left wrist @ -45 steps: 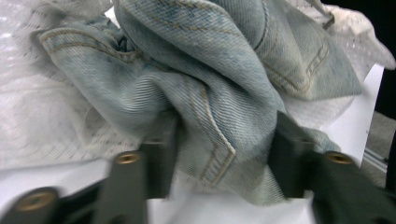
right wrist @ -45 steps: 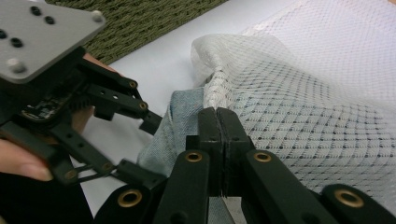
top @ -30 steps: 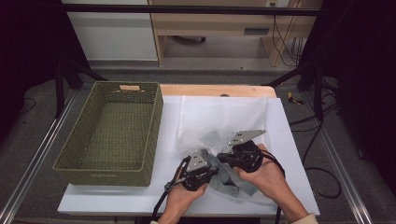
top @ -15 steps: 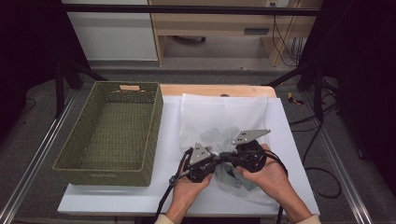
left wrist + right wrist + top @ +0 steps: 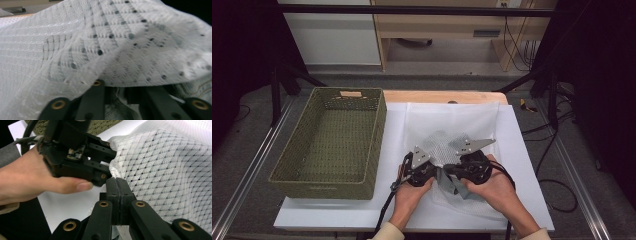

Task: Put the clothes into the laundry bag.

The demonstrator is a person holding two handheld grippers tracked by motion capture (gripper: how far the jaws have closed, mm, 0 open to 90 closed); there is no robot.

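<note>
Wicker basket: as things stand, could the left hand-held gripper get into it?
Probably yes. The wicker basket sits open-topped just left of the left hand-held gripper, with bare table between them. But its jaws, which have just been opening, are under the white mesh bag, so it must pull free first.

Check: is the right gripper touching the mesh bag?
Touching. In the right gripper view, the right gripper has its jaws pressed together on the mesh bag's edge.

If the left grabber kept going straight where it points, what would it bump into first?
Probably the white mesh bag. It drapes right over the left gripper, whose jaws have just been opening. How near the mesh hangs is hard to tell.
</note>
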